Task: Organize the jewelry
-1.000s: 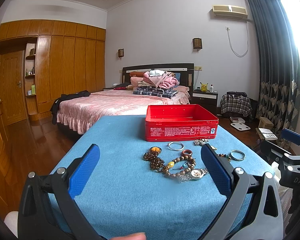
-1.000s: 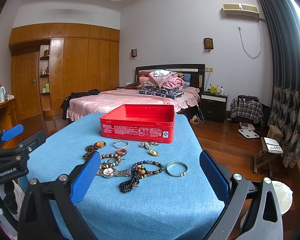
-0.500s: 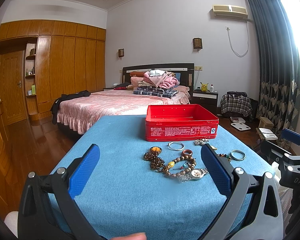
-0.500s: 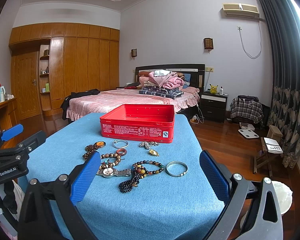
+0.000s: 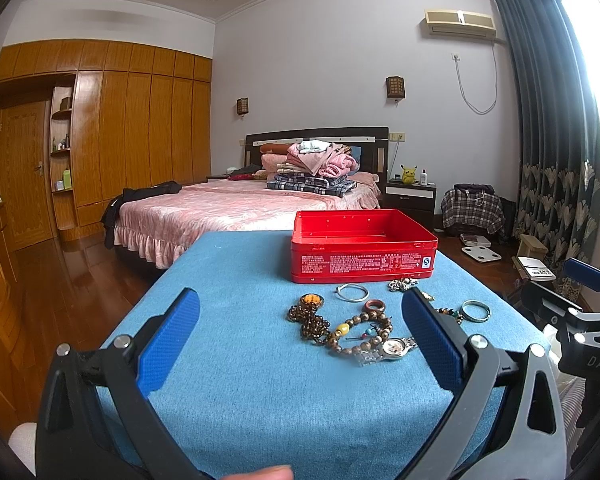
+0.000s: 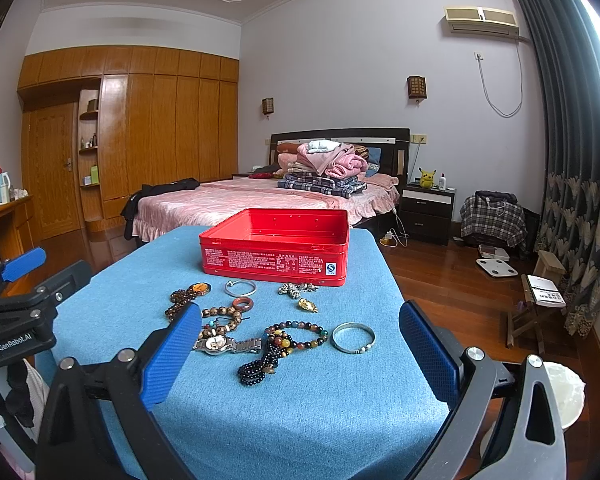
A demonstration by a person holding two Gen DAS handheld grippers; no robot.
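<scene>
An open red tin (image 5: 362,246) (image 6: 276,248) stands at the far end of a blue-covered table (image 5: 240,380) (image 6: 320,412). In front of it lie loose pieces: a silver watch (image 6: 220,344) (image 5: 388,349), a wooden bead bracelet (image 5: 360,334), a multicolour bead bracelet (image 6: 298,334), a silver bangle (image 6: 353,338) (image 5: 476,311), a thin silver ring bangle (image 6: 241,288) (image 5: 353,292), a red-brown ring (image 6: 243,303) and a gold pendant (image 6: 308,305). My left gripper (image 5: 300,336) and right gripper (image 6: 300,350) are both open and empty, held above the near end of the table.
A bed (image 6: 260,200) with folded clothes stands behind the table. Wooden wardrobes (image 5: 120,132) line the left wall. A nightstand (image 6: 428,208), a stool (image 6: 540,304) and curtains (image 6: 580,200) are on the right. The wooden floor surrounds the table.
</scene>
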